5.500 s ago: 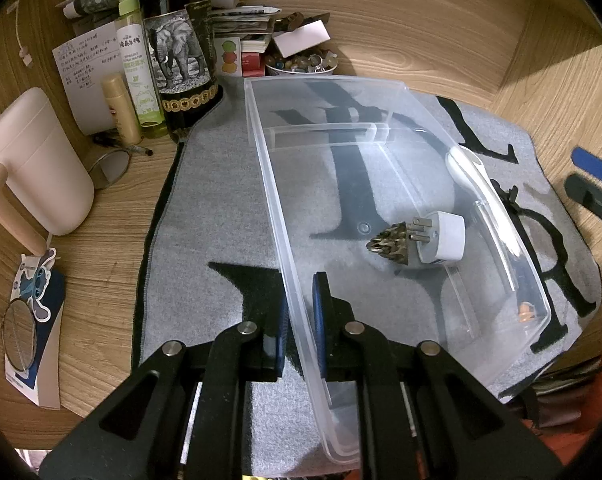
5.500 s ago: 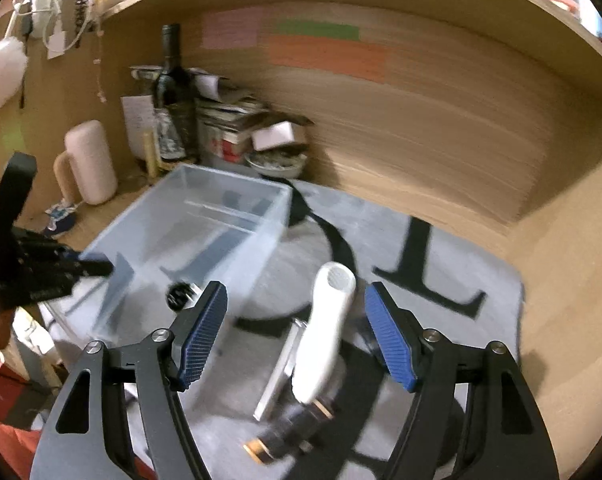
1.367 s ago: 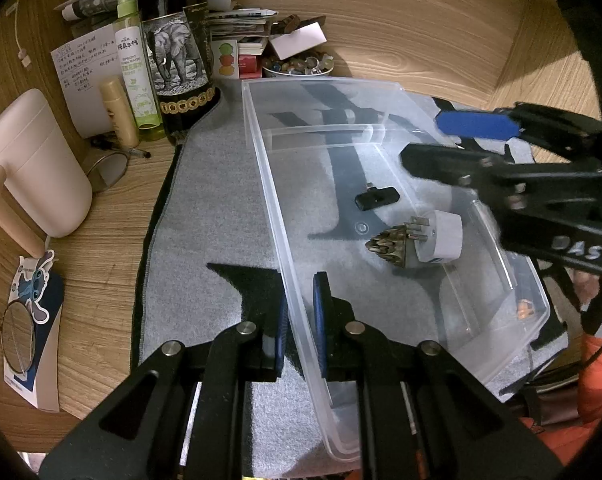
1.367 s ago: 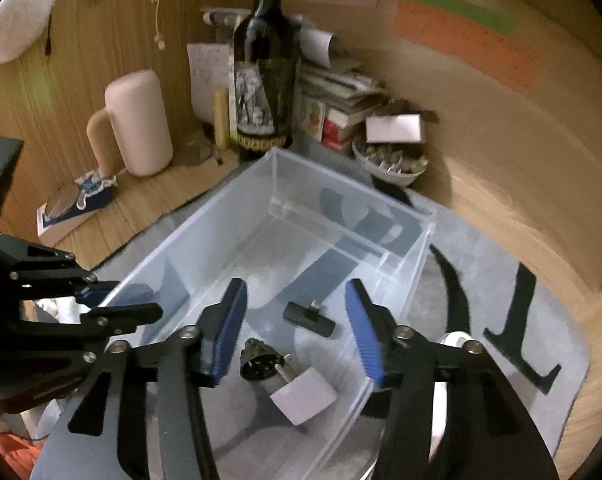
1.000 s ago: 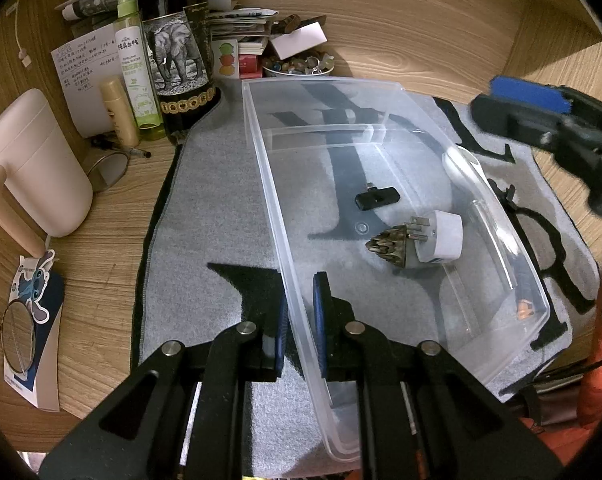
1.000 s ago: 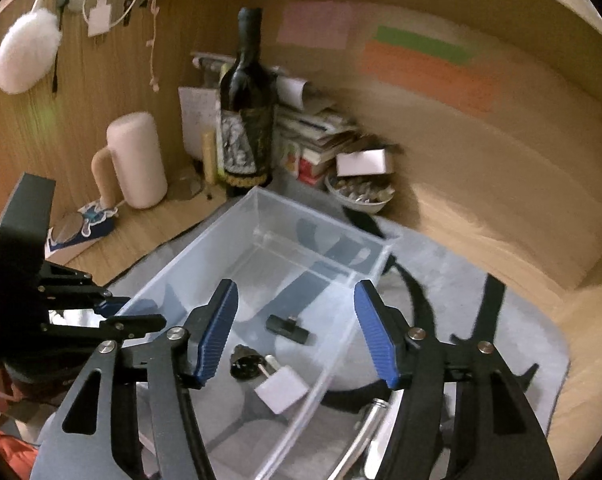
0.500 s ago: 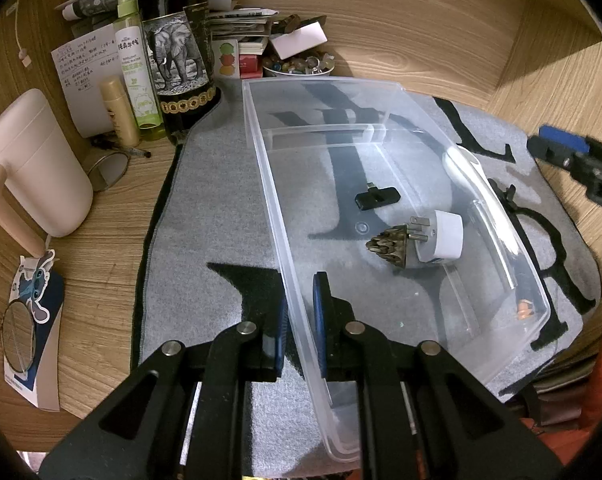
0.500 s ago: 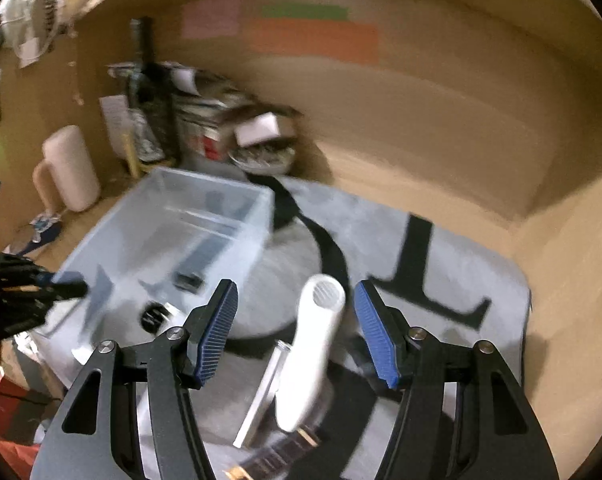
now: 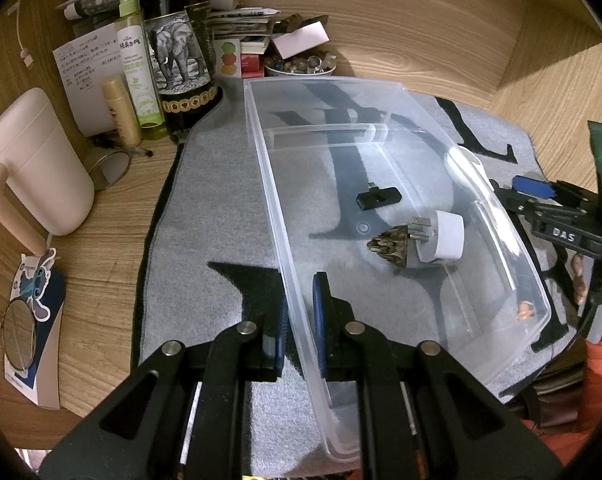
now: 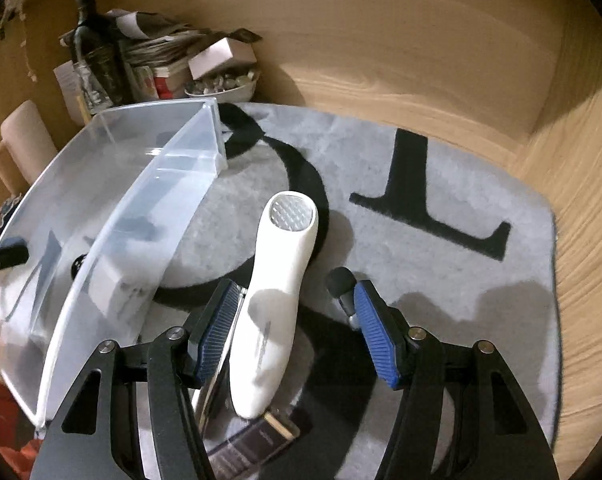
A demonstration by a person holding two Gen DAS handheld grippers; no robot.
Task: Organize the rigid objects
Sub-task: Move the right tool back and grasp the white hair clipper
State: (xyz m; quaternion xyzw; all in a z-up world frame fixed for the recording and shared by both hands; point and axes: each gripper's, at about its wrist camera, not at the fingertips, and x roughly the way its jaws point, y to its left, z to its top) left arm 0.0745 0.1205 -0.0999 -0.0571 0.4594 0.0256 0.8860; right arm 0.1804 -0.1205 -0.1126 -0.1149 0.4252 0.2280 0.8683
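While the left gripper (image 9: 300, 312) was clenched on the near wall of the clear bin (image 9: 269, 184), the left wrist view showed what already lay inside: a black adapter (image 9: 378, 198) toward 12 o'clock of the floor's centre, and a white plug (image 9: 441, 242) touching a spiky bronze piece (image 9: 389, 246) at about 3 o'clock. At 3 o'clock of the frame the right gripper (image 9: 541, 200) hovered outside the bin.

From the right wrist view, the right gripper (image 10: 297, 332) stood released, its jaws straddling a white handheld device (image 10: 277, 292) on the grey mat (image 10: 441, 264), the bin (image 10: 157, 184) at 9 o'clock. A dark item (image 10: 257, 440) and a metal strip (image 10: 211, 396) sat beneath at 6 o'clock, possibly touching the device. The step looked like picking up the device; next would call for closing on its narrow body, then lifting over the wall. Only this view showed the device whole.
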